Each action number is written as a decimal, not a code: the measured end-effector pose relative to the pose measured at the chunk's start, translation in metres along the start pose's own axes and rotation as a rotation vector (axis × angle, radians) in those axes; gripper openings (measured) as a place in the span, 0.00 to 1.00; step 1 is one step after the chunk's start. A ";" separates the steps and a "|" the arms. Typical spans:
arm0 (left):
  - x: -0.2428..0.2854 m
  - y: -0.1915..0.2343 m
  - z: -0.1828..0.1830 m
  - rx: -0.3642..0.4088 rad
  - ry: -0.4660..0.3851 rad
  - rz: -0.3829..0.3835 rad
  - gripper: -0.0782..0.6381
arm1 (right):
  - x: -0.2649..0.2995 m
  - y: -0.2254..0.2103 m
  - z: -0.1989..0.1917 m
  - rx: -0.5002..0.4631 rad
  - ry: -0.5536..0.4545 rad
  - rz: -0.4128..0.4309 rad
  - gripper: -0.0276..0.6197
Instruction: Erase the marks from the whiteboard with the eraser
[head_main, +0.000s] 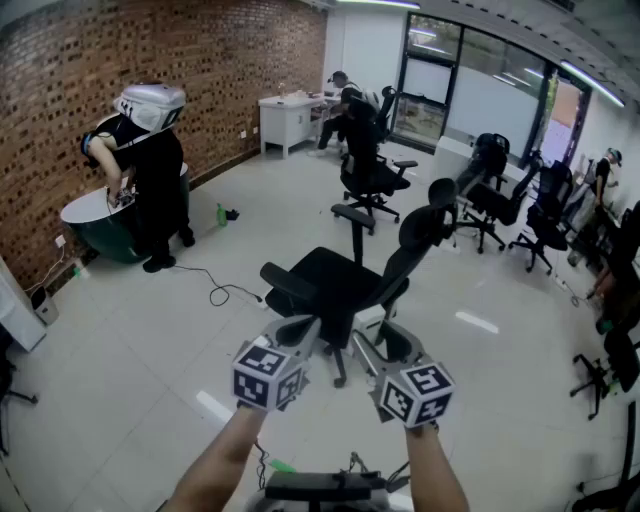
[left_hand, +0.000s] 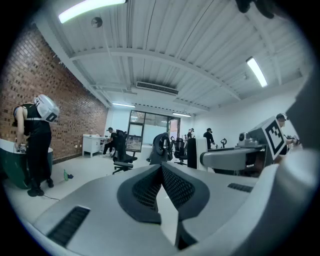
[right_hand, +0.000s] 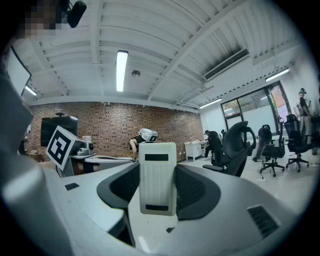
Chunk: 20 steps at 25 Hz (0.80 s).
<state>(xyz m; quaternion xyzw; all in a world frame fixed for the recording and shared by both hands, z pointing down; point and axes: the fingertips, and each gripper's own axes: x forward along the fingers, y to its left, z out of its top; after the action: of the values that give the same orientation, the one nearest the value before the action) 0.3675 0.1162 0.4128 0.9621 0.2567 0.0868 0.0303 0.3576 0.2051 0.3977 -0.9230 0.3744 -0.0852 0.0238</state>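
A: Your left tongs (left_hand: 161, 169) are pressed together with nothing between them.

B: Your right tongs (right_hand: 157, 162) are clamped on a white slab with two dark slots, which stands upright in the grip. I'd judge that slab to be the eraser (right_hand: 157, 182).

A: So you have the tool in hand. In the head view you hold both pairs up side by side over the pale floor (head_main: 120, 340).

B: Just beyond them stands a black office chair (head_main: 340, 280), with its backrest on the right side. There is no tabletop near you.

A: Farther off, a person in a white helmet (head_main: 155, 170) bends down by the brick wall (head_main: 200, 50). More chairs and people are at the far end of the room.

B: None of your views shows the whiteboard or any marks. I'd say you're at the very start, with the eraser gripped and the wiping not begun. All of the erasing is left, and you need to face the board first.
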 end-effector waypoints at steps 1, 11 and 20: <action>-0.005 0.007 0.001 0.000 -0.003 0.008 0.10 | 0.006 0.006 0.001 -0.004 0.001 0.009 0.40; -0.075 0.091 0.007 0.002 -0.023 0.209 0.10 | 0.078 0.084 0.009 -0.051 0.017 0.197 0.40; -0.185 0.186 -0.005 -0.075 -0.062 0.586 0.10 | 0.168 0.206 0.006 -0.090 0.043 0.579 0.40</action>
<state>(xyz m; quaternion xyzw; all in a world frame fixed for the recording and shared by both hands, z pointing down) 0.2994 -0.1377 0.4086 0.9956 -0.0365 0.0721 0.0474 0.3362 -0.0599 0.3928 -0.7760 0.6260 -0.0774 -0.0018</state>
